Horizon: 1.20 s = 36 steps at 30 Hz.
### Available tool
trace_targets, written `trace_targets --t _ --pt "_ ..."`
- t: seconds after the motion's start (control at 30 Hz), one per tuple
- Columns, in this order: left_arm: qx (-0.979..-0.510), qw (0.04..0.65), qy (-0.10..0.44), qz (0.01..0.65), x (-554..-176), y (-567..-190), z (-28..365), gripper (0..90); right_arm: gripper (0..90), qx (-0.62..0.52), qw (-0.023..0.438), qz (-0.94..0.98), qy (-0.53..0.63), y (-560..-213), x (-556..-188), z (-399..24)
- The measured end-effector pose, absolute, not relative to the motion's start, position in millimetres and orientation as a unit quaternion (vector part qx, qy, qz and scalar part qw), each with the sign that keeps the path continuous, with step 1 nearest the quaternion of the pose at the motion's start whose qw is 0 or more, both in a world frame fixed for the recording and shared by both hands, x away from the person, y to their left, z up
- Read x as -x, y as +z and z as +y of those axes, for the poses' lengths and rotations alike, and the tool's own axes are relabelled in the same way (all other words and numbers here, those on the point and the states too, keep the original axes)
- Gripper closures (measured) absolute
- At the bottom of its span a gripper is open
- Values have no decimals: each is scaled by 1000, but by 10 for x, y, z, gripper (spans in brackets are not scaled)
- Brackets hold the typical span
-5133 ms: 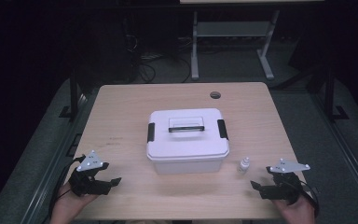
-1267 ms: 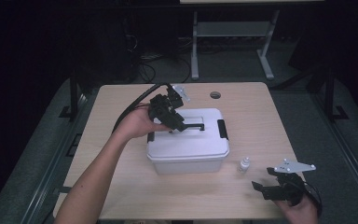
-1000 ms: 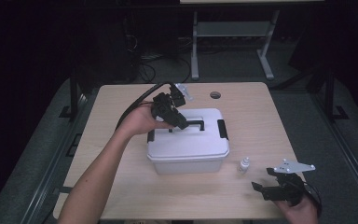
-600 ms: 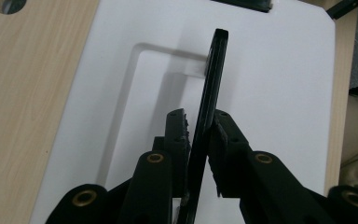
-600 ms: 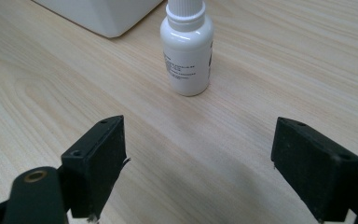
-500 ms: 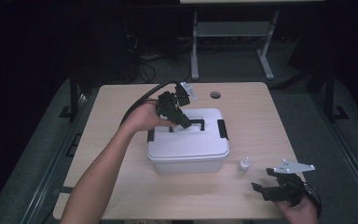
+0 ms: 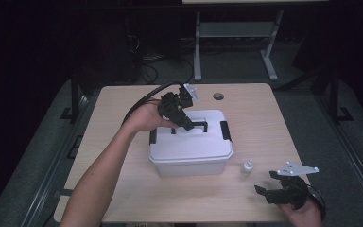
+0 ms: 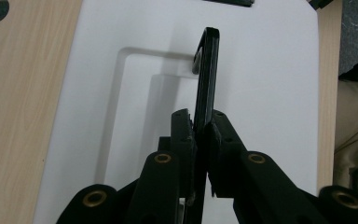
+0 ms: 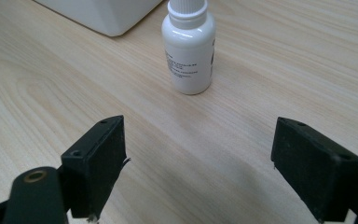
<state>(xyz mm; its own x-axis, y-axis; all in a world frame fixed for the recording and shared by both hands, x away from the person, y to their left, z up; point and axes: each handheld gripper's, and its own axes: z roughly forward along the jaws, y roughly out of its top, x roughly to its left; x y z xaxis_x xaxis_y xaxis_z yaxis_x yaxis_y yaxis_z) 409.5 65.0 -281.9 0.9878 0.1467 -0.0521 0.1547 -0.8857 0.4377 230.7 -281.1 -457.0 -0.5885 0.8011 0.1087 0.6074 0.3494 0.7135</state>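
A white lidded box (image 7: 189, 151) stands mid-table with a black handle (image 7: 201, 125) on its lid. My left gripper (image 7: 185, 124) reaches over the lid from the left. Its jaws have just been closing and are shut on that handle (image 8: 207, 70), which stands on edge above the lid (image 8: 261, 70) between the pads (image 8: 200, 122). My right gripper (image 7: 268, 182) rests near the table's front right corner, open, with nothing between its jaws (image 9: 196, 154). A small white dropper bottle (image 7: 248, 166) stands upright just beyond it, beside the box's front right corner (image 9: 189, 46).
The light wooden table (image 7: 123, 109) has a round cable hole (image 7: 218, 96) near its far edge. Black latches sit at the box's two ends (image 7: 225, 130). Dark floor and a metal stand leg (image 7: 197, 42) lie behind the table.
The left hand has gone from the table's front left corner to the box lid. Over the last second it edged slightly right onto the handle. The right gripper has kept still.
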Motion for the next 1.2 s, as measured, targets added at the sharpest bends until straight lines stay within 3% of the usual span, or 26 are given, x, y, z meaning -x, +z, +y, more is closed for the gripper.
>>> trace_targets --t 1.2 --pt "-971 225 -23 73 -4122 -2735 757 844 172 -433 133 812 368 -4568 -2316 -2811"
